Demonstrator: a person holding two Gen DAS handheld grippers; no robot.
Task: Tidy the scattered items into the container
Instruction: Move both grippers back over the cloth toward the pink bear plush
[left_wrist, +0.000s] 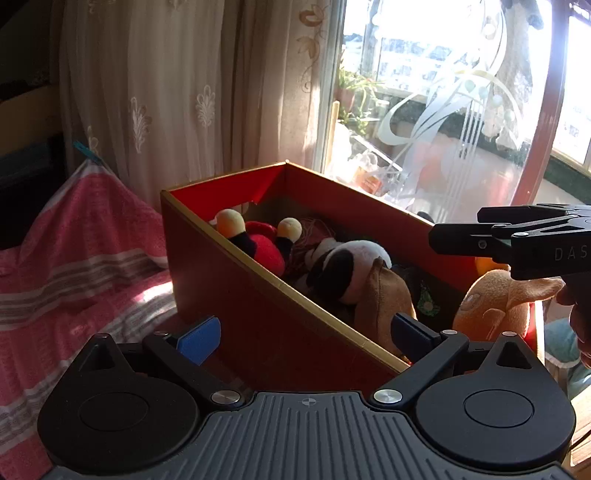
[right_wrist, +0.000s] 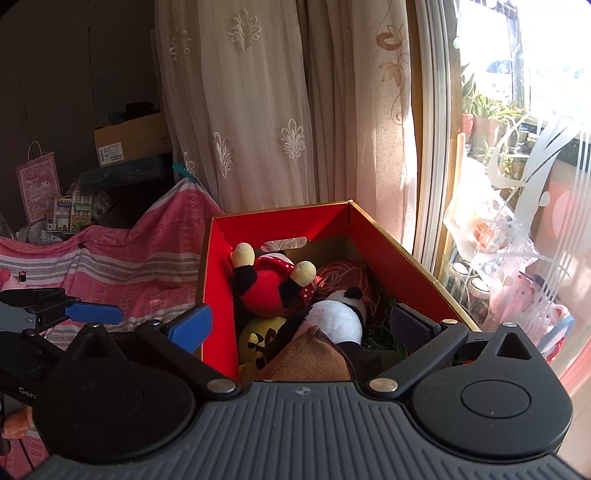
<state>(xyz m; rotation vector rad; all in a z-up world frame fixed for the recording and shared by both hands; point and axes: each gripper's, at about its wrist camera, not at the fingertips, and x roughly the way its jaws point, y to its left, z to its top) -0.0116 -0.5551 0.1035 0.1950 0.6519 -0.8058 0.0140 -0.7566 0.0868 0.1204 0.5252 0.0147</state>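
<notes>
1. The red box (right_wrist: 221, 295) stands on a pink striped cloth (left_wrist: 74, 273) beside the curtain (right_wrist: 258, 110) and the window (left_wrist: 443, 92). Its top is open, and a cut-out handle slot shows in the far wall at 12 o'clock in the right wrist view.
2. Soft toys lie inside the box. A red and black plush (right_wrist: 269, 288) with yellow feet lies upside down at the far end, toward 12 o'clock. A panda plush (right_wrist: 336, 314) lies just beside it, toward 3 o'clock of it, touching it.
3. A yellow plush (right_wrist: 258, 339) lies under the red one, against the box's wall at 9 o'clock. A brown plush (right_wrist: 310, 358) sits at the near end, at 6 o'clock, and overlaps the panda.
4. A tangle of red and pale cord (right_wrist: 343, 277) fills the far corner behind the panda.
5. An orange plush (left_wrist: 495, 302) shows in the left wrist view at 3 o'clock, at the near end of the box, just under the right gripper (left_wrist: 439, 236).
6. The left gripper (left_wrist: 306, 334) hovers at the box's long side; its fingers (left_wrist: 199, 339) are spread wide and hold nothing, one outside the wall and one over the toys.
7. In its own view the right gripper (right_wrist: 301, 326) hangs over the near end of the box with its fingers (right_wrist: 190, 326) spread apart, empty, the brown plush between and below them.
8. The left gripper (right_wrist: 94, 314) appears at 9 o'clock in the right wrist view, outside the box.
</notes>
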